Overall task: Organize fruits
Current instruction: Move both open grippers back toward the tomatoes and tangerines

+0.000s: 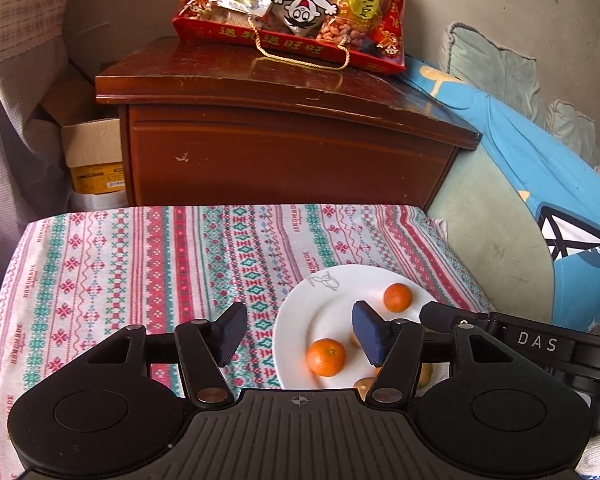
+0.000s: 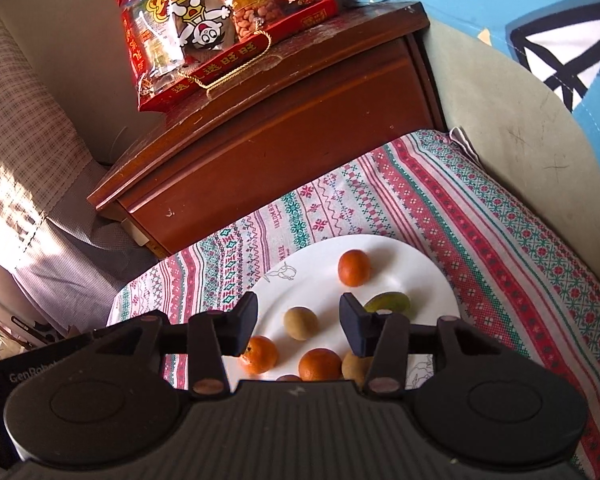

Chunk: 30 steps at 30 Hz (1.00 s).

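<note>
Orange mandarins (image 2: 353, 267), white plate (image 2: 428, 276) (faint line drawing), red-green patterned cloth (image 1: 140, 264), dark-blue fingers (image 1: 366, 330).

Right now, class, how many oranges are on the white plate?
3: one orange at the far side, two near the grippers. More may hide behind the right gripper.

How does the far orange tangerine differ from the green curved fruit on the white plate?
The far orange tangerine is round and bright orange; the green curved fruit is elongated, bent and olive green. The tangerine shows whole, while the green fruit is partly hidden behind the right gripper. Both rest on the white plate.
</note>
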### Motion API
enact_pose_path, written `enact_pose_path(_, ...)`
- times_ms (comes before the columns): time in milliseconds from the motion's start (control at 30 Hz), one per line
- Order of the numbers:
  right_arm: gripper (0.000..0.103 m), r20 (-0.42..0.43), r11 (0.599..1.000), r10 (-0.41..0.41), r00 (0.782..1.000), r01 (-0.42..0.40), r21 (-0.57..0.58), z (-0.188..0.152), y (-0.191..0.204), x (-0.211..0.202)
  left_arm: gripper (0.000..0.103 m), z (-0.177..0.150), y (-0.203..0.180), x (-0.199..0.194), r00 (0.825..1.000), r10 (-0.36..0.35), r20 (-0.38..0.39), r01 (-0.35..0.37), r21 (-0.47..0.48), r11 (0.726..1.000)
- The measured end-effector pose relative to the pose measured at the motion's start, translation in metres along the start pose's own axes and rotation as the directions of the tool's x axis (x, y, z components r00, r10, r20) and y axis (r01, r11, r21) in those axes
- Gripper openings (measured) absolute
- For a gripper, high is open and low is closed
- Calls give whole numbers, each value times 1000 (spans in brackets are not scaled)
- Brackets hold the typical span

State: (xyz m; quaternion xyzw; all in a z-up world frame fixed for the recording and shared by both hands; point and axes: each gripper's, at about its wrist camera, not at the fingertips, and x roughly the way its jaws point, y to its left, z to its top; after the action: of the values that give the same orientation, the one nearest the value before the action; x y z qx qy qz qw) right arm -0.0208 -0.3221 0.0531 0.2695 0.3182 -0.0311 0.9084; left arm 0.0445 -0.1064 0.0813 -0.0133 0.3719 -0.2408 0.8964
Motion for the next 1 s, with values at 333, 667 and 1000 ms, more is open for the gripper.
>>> enact_pose_path(333,51,-32,993,14,999,-17,-114,-17,20,2,58,-5,39,-12,998,49,-36,-52,-103,993)
enact_pose_path(667,51,-57,973,55,997,-66,-220,-35,44,-2,63,-17,57,-18,996,70,-51,-76,-126,989)
enact_pose_path(1000,51,-160,912,114,981,-167,-376,-74,73,1,63,-35,74,-21,993,79,-88,-89,-122,988)
